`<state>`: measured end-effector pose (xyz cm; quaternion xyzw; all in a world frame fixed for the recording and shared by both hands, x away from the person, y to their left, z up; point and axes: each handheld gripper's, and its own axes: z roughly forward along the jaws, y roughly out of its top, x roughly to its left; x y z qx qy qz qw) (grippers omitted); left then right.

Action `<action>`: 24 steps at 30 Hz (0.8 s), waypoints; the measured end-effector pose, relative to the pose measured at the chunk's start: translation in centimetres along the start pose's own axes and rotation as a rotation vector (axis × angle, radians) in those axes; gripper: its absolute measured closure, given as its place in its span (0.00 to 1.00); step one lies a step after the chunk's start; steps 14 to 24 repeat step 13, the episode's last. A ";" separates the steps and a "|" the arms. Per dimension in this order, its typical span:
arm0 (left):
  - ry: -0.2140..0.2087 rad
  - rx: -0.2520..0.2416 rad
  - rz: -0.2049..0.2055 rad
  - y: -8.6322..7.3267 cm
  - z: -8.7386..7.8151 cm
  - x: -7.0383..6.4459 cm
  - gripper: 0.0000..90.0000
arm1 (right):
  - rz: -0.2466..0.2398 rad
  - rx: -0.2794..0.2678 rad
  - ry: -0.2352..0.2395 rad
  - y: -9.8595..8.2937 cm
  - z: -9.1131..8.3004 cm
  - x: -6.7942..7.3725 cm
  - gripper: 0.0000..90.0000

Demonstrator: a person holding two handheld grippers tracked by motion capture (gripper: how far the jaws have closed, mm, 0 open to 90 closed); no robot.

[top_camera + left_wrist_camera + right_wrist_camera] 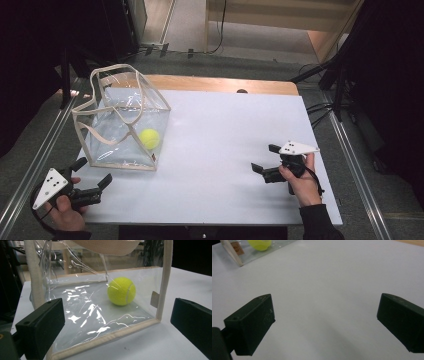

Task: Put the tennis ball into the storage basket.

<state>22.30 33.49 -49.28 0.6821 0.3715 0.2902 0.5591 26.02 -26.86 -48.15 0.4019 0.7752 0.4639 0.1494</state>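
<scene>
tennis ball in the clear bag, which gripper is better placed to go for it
Left. The left gripper sits open beside the bag holding the ball; the right gripper is across the table.

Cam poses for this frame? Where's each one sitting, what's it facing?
High view: above the person's side, looking forward and down at the white table; left gripper, right gripper and hands enter from the bottom.
Left gripper view: between open jaws, facing the clear bag.
Right gripper view: open jaws over bare table.
Shared by all: tennis ball inside the bag.
</scene>
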 end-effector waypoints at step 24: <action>0.005 0.009 0.002 0.0 0.1 -0.1 0.00 | 0.091 -0.048 -0.107 -3.3 -3.0 -1.4 0.00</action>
